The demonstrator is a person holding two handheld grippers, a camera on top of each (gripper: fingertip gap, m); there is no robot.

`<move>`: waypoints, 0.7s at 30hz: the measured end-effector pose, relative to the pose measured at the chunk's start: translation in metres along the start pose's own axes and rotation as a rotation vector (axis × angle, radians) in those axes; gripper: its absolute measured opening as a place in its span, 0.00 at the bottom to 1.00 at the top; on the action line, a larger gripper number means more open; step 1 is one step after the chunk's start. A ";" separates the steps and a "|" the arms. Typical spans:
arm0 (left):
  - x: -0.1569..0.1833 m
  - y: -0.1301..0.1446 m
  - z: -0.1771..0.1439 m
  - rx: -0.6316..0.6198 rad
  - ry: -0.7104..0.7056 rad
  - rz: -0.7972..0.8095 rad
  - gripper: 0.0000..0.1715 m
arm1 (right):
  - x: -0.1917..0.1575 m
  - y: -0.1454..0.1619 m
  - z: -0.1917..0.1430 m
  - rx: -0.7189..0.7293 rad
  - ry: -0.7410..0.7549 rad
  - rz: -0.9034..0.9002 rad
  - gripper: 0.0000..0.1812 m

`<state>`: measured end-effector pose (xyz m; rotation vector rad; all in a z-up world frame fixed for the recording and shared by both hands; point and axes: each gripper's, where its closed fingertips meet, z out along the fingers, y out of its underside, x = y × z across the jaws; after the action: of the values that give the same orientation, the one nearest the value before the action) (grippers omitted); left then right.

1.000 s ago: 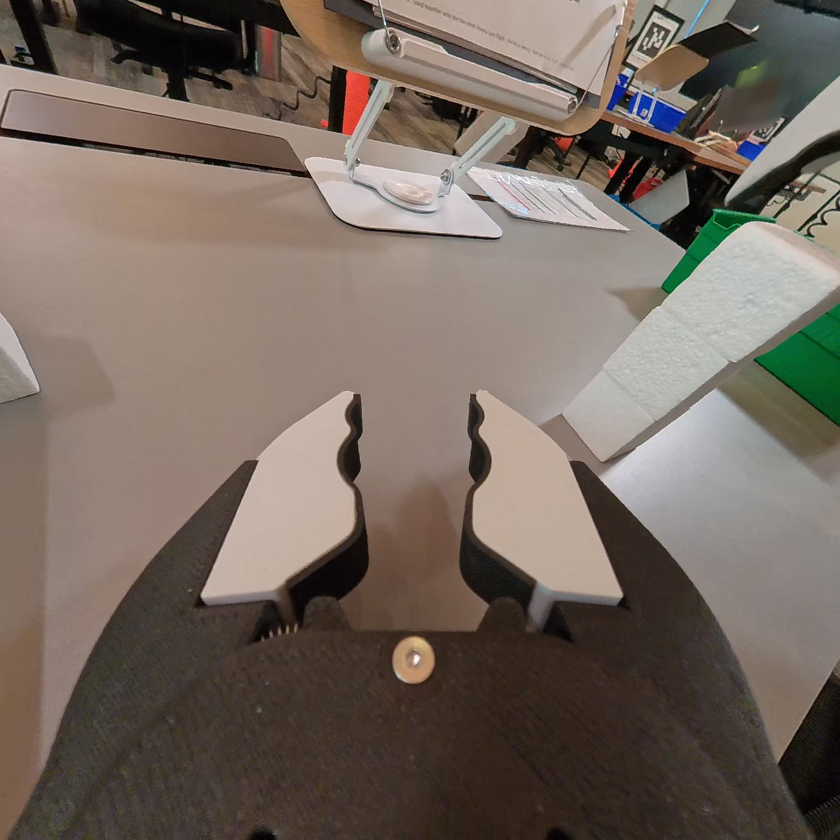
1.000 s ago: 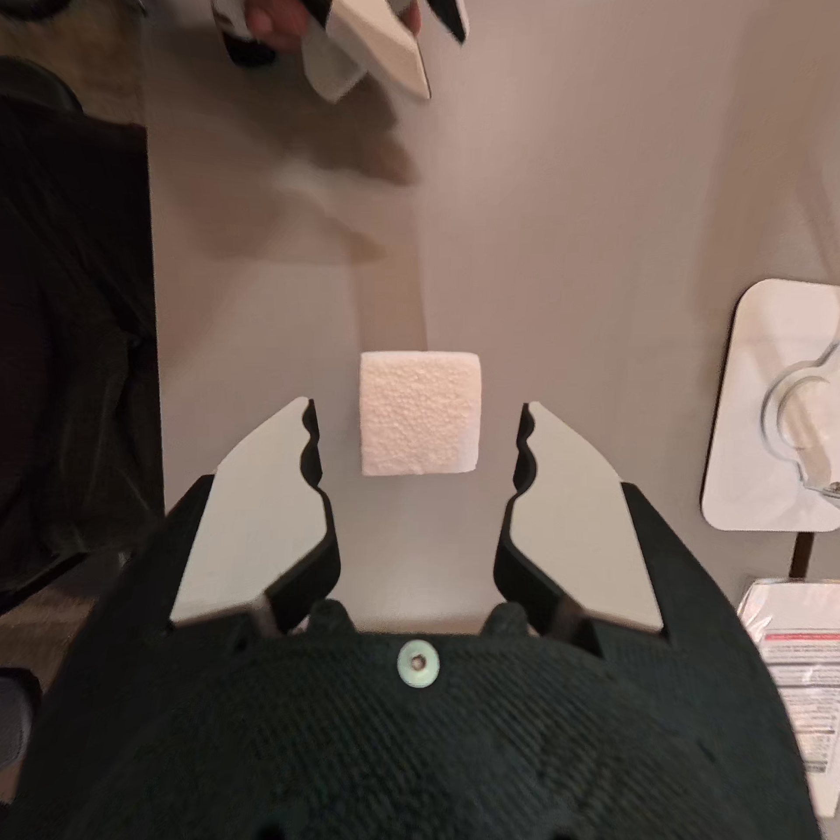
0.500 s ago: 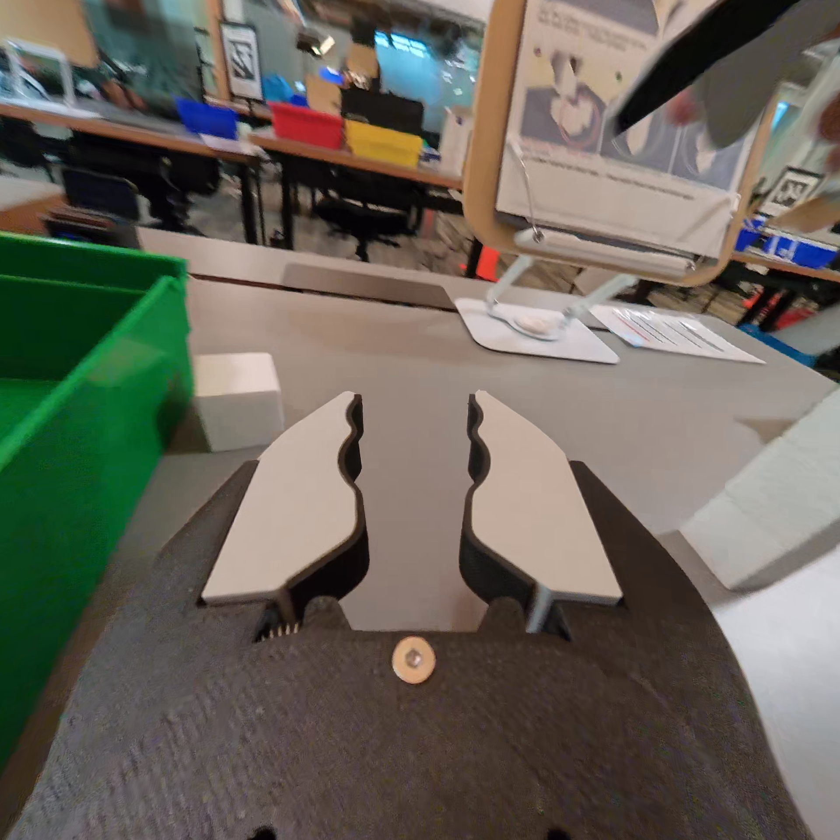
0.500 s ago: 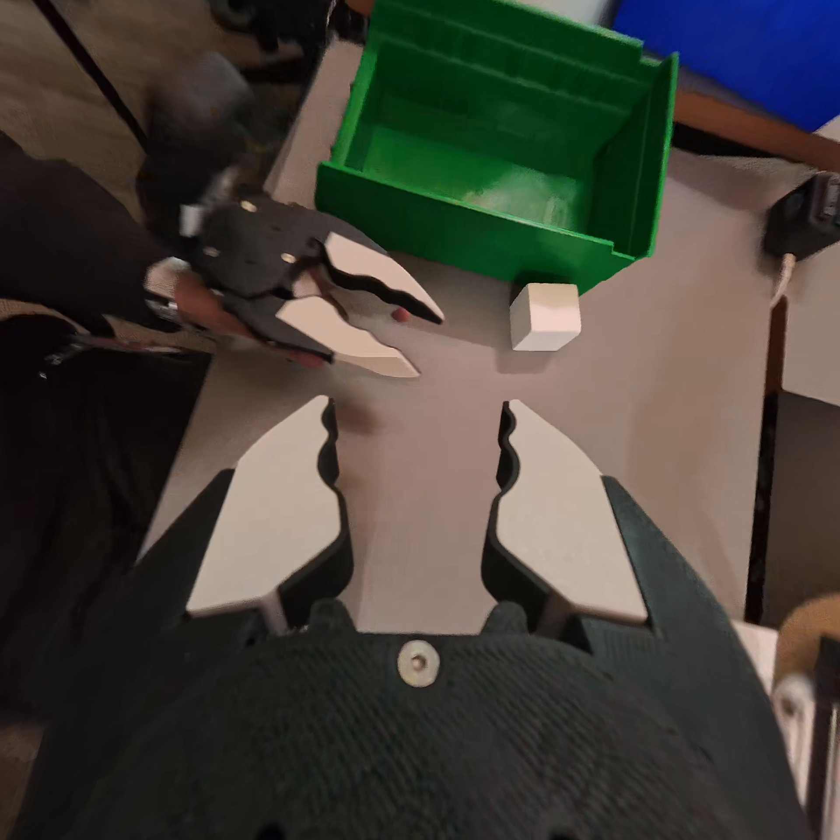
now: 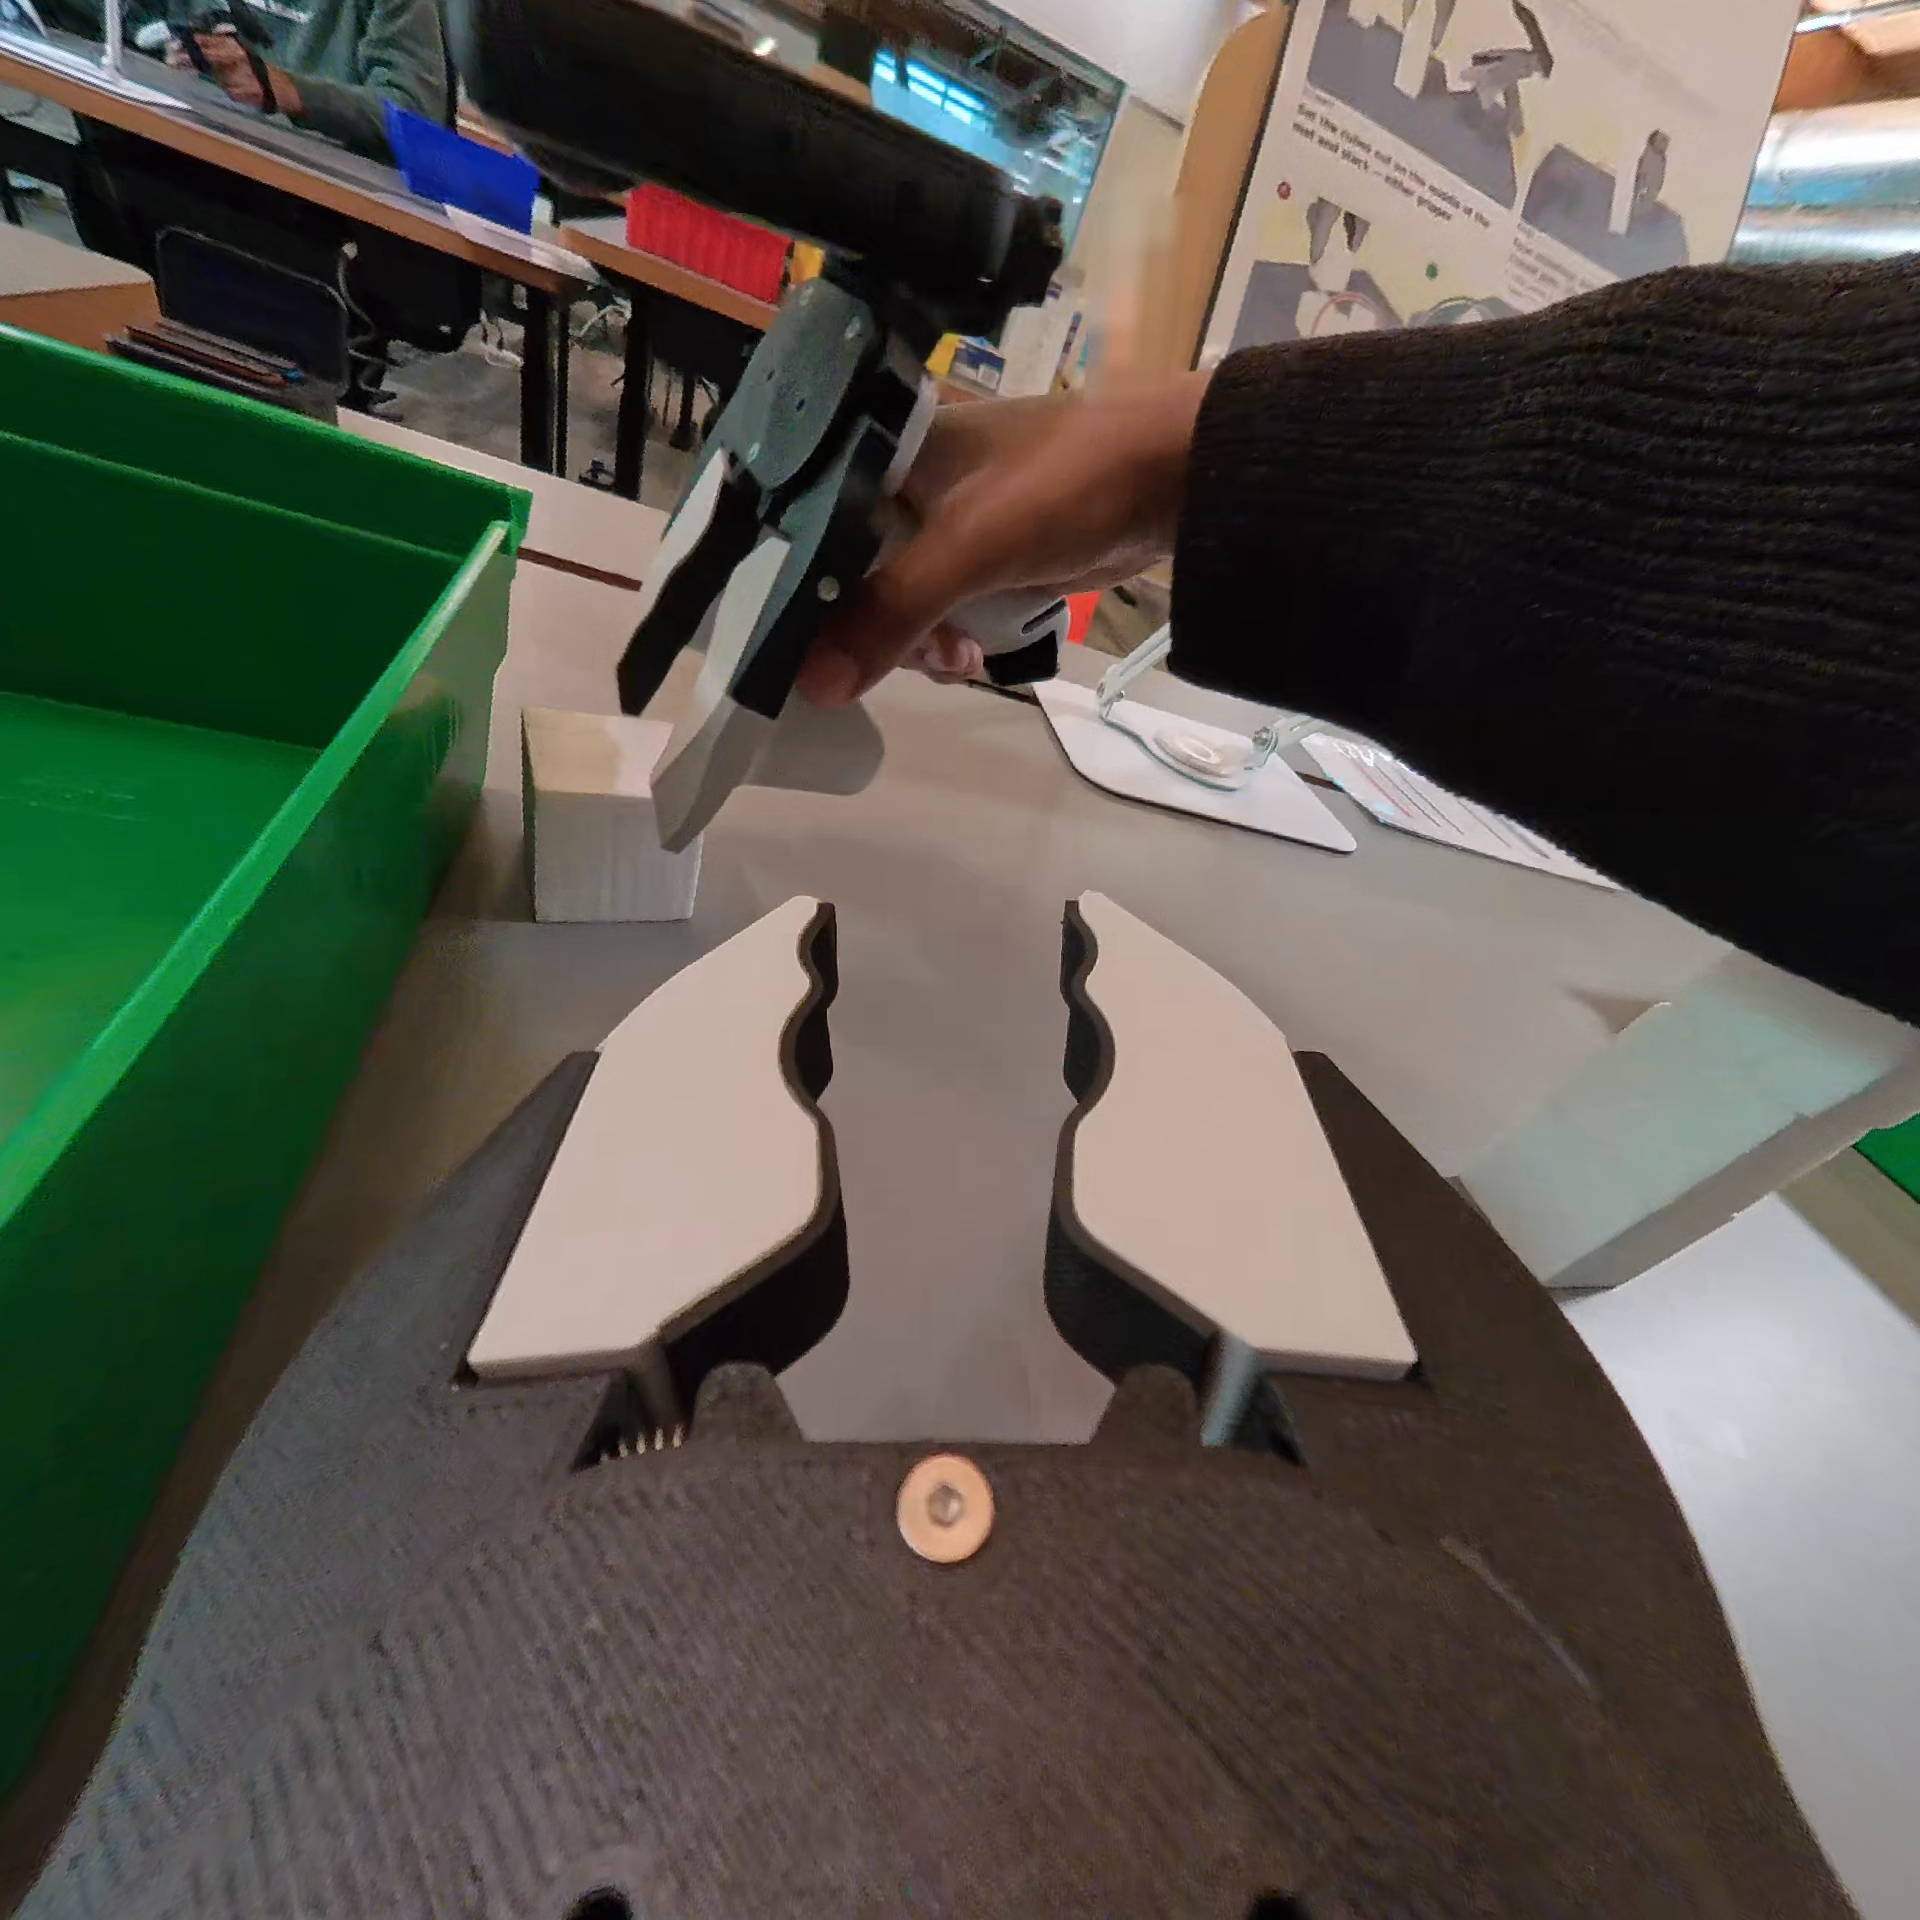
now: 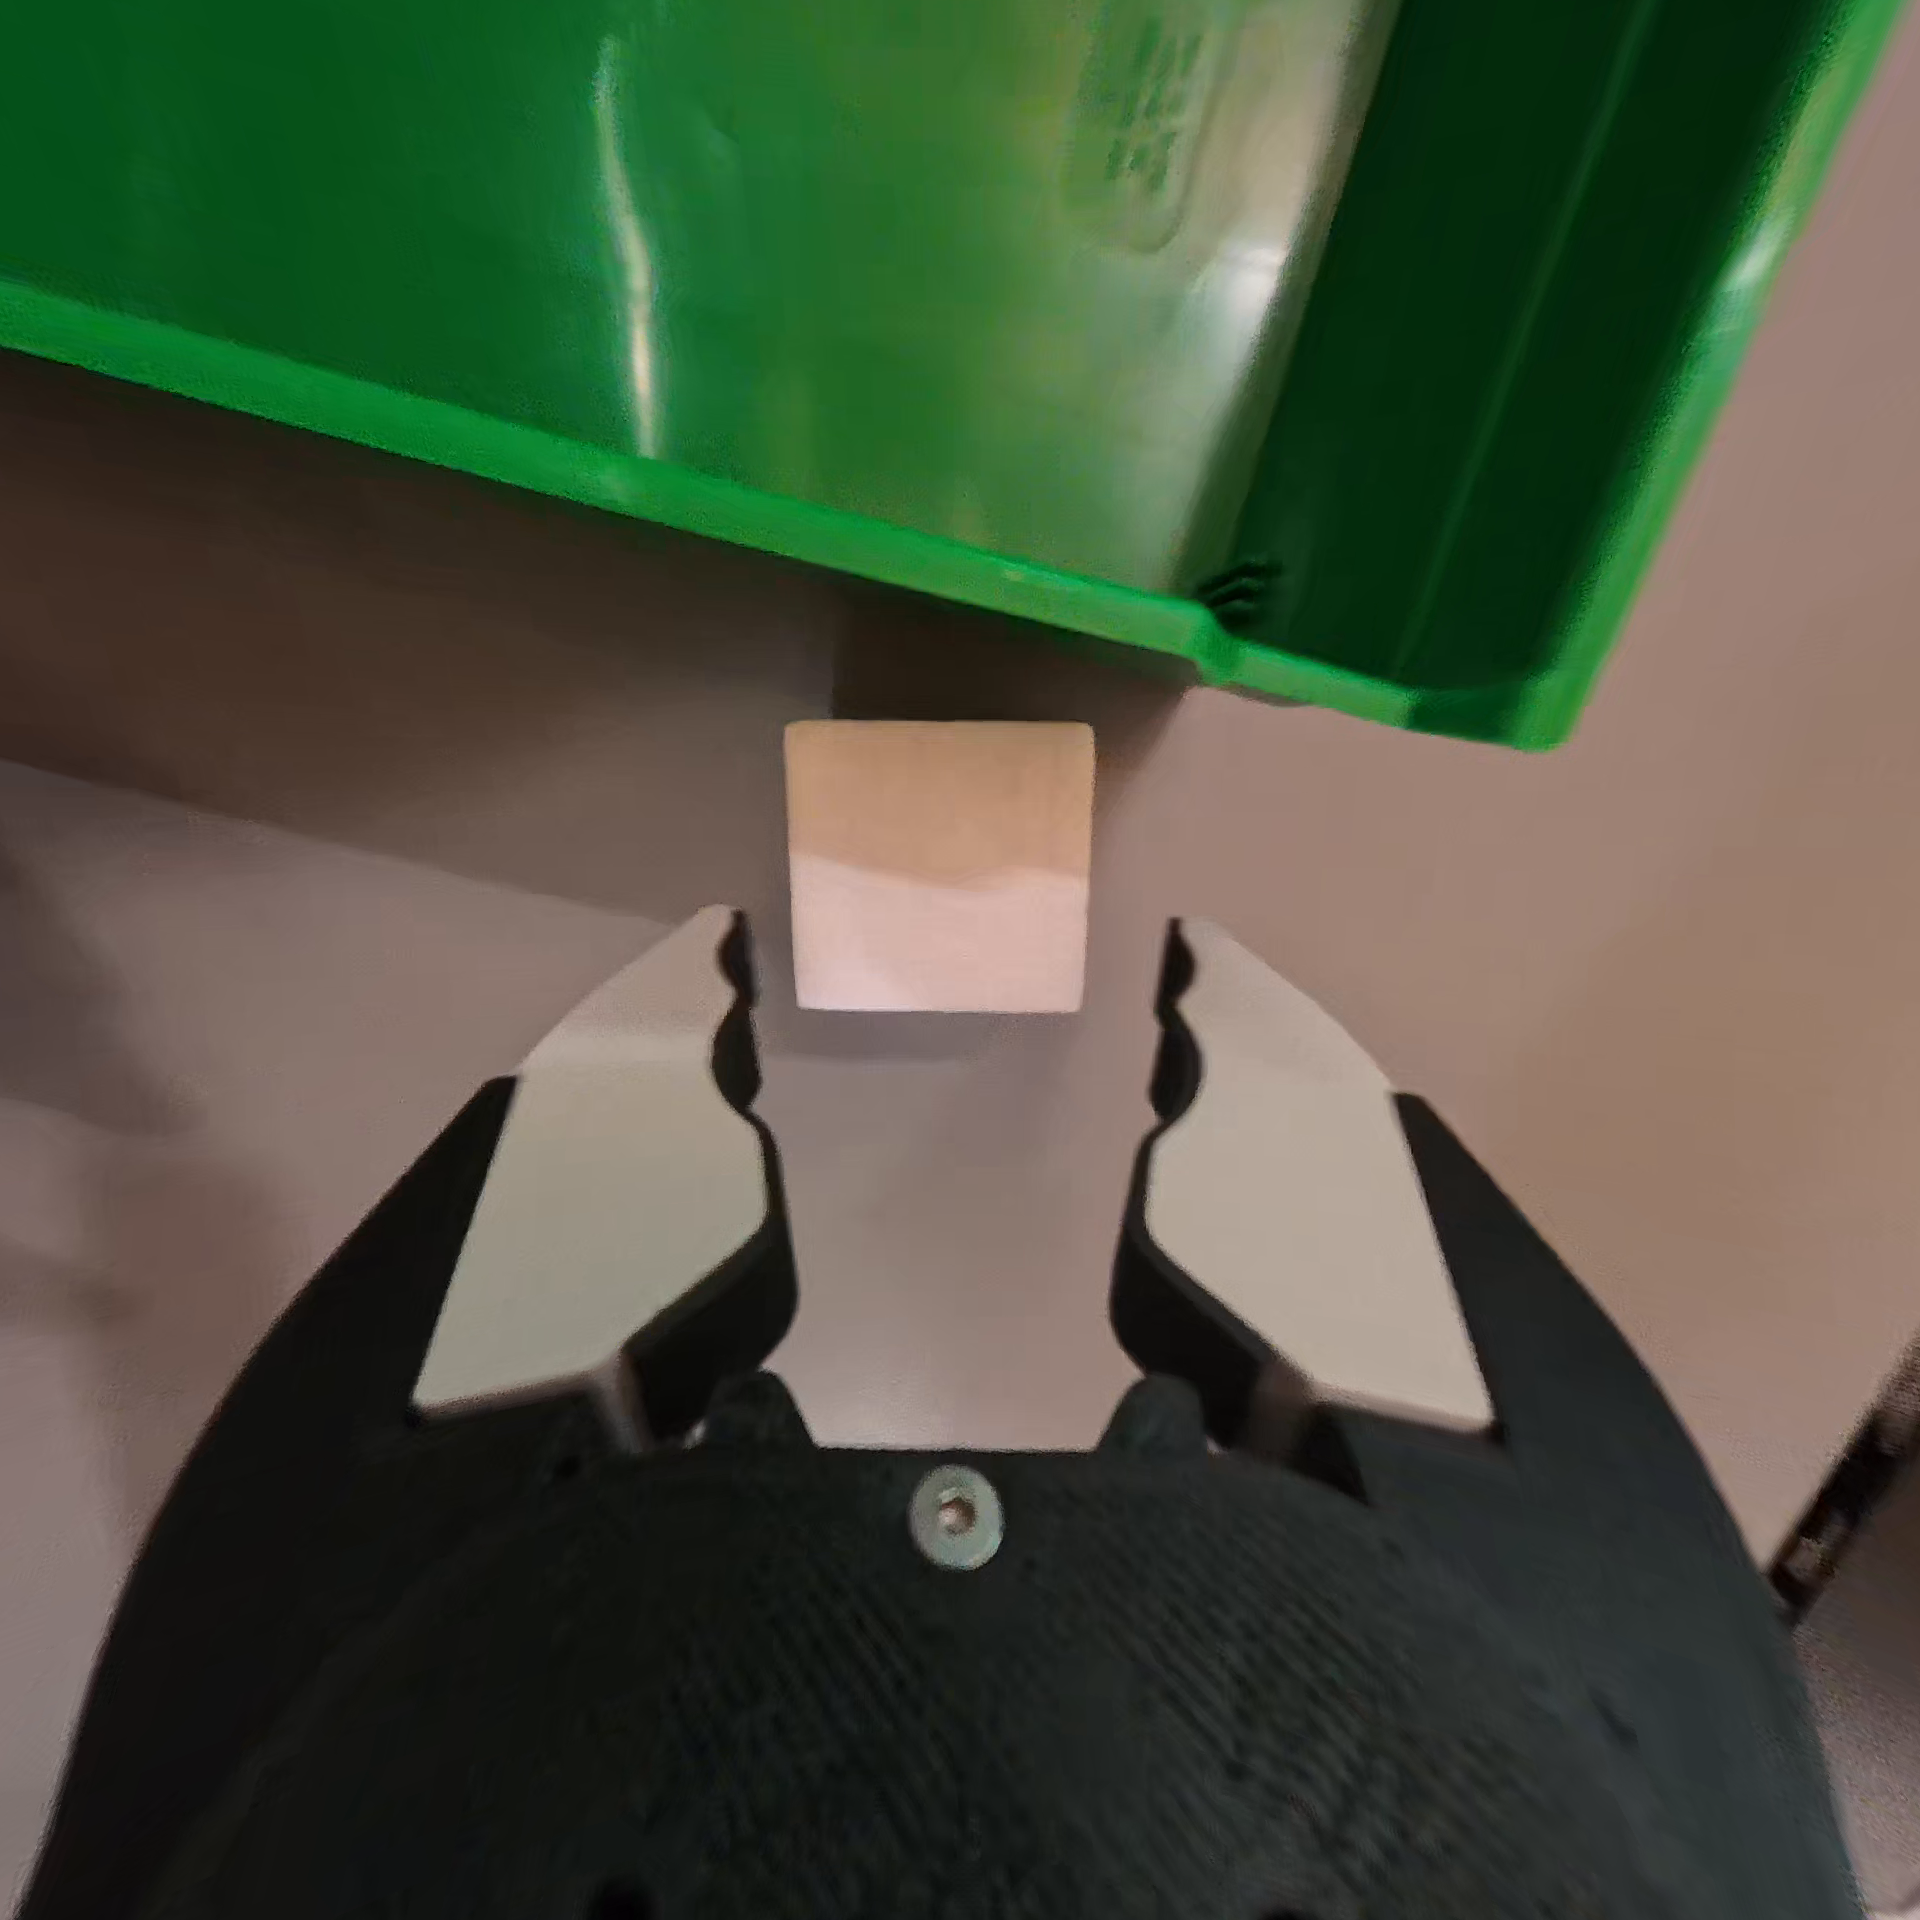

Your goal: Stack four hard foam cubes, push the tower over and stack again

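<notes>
1. White foam cube (image 6: 940,864): it sits on your desk (image 6: 1455,935), just beside the near wall of the green bin (image 6: 727,260). It is apart from both sets of fingers.
2. Right gripper (image 6: 954,971): you hold it above the cube, pointing down. Its fingers (image 6: 634,1164) are spread wider than the cube and grip nothing; the cube lies just past the tips, centred on the gap. In the left wrist view this gripper (image 5: 686,748) hangs over the cube (image 5: 608,842) with your right hand (image 5: 1018,540) and a black knit sleeve (image 5: 1558,582) behind it.
3. Left gripper (image 5: 943,956): it is low over the desk (image 5: 935,1143), well short of the cube, with its fingers (image 5: 675,1164) parted and empty; bare desk shows between them.
4. Green bin (image 5: 208,779): open-topped, on the desk at your left. No contents show in either view.
5. Foam slab (image 5: 1683,1122): a long white piece at the right edge of the desk, partly under your sleeve.
6. Stand (image 5: 1195,769): a white base plate with metal arms carries a wood-backed board with printed pages (image 5: 1507,156), at the far side of the desk. A printed sheet (image 5: 1455,810) lies beside it.
7. Surface: the desk is plain matt grey, with soft shadows under the cube and bin.
8. Room: behind are long wooden tables, blue (image 5: 457,166) and red (image 5: 707,239) bins, dark chairs and a seated person (image 5: 343,62).
</notes>
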<state>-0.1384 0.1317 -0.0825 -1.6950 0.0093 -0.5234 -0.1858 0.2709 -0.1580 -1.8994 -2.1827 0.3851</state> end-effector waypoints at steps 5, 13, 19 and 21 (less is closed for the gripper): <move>0.002 0.005 0.004 -0.025 0.032 -0.055 0.25 | -0.023 -0.005 -0.025 0.022 -0.035 -0.055 0.31; 0.023 0.011 0.007 -0.042 0.059 0.034 0.25 | -0.110 0.043 -0.196 0.119 0.136 -0.119 0.31; 0.051 0.031 0.020 -0.113 0.158 -0.035 0.22 | -0.190 0.135 -0.272 0.143 0.207 0.009 0.31; 0.059 0.037 0.027 -0.131 0.186 -0.062 0.22 | -0.205 0.164 -0.278 0.136 0.216 0.061 0.31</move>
<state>-0.0661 0.1321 -0.1007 -1.7728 0.1287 -0.7390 0.0884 0.1035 0.0495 -1.8439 -1.9152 0.3140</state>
